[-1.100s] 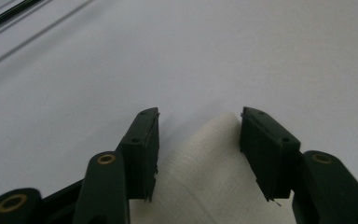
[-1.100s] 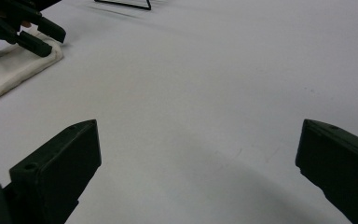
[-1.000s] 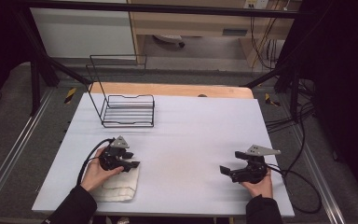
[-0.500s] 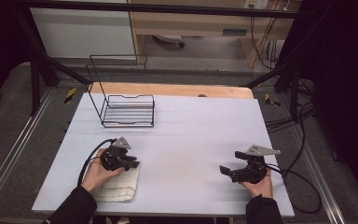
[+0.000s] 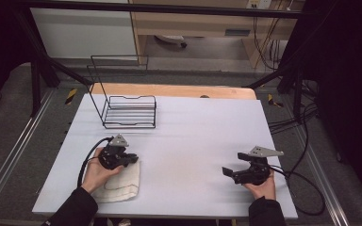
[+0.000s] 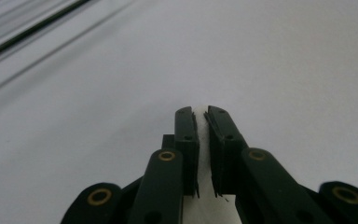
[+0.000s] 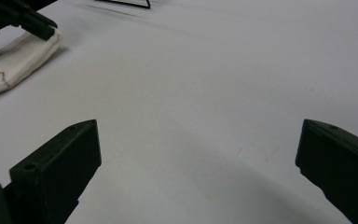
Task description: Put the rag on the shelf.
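The folded white towel [image 5: 121, 182] is found at the near left of the white table [image 5: 193, 136], on the person's side of the wire rack [image 5: 128, 112]. Its long axis is judged to run from the near edge toward the rack. The left gripper [image 5: 130, 159] sits at the towel's far right corner; its jaws have just been closing, and white cloth is seen pinched between them. The right gripper [image 5: 227, 172] is held wide open, empty, well apart to the towel's right.
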Demonstrator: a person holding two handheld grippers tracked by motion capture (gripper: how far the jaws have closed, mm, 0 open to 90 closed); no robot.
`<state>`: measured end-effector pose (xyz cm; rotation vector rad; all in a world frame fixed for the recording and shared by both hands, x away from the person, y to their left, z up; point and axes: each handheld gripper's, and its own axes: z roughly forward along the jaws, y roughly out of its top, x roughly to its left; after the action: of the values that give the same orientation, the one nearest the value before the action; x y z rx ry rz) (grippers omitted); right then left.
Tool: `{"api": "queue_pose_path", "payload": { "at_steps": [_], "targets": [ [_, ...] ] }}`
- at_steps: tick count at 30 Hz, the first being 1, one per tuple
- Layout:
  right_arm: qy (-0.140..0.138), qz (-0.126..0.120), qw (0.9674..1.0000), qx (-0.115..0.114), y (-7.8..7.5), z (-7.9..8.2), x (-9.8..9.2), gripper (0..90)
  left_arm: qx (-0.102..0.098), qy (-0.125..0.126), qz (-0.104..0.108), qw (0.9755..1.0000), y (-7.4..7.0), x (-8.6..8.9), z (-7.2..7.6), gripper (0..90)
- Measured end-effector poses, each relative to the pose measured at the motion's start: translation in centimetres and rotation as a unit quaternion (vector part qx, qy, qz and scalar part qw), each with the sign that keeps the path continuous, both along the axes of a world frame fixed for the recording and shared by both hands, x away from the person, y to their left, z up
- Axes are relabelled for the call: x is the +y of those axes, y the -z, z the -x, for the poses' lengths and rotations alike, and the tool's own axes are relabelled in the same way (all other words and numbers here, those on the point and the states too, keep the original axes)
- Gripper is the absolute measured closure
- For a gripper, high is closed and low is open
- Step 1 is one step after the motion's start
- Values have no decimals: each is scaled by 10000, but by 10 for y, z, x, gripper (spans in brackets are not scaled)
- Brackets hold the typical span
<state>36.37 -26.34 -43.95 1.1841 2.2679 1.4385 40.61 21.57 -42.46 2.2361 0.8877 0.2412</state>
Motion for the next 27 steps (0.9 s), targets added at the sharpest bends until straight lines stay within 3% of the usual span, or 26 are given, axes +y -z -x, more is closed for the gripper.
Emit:
{"api": "queue_pose_path", "payload": {
  "at_steps": [8, 17, 23, 27],
  "targets": [
    [8, 16, 10000, -5, 0, 0, 0, 6, -226, -704, 67, 9972, 1, 16, -12, 827],
    [20, 21, 10000, -18, 0, 0, 0, 7, -344, -1001, 41, 9944, 4, 23, -19, 826],
    [27, 43, 10000, -63, -1, 0, 2, 8, -503, -1369, -79, 9893, 7, 31, -25, 823],
    [-10, 81, 9999, -73, -2, 0, 6, 10, -404, -1524, 17, 9875, 11, 39, -28, 816]
  ]
}}
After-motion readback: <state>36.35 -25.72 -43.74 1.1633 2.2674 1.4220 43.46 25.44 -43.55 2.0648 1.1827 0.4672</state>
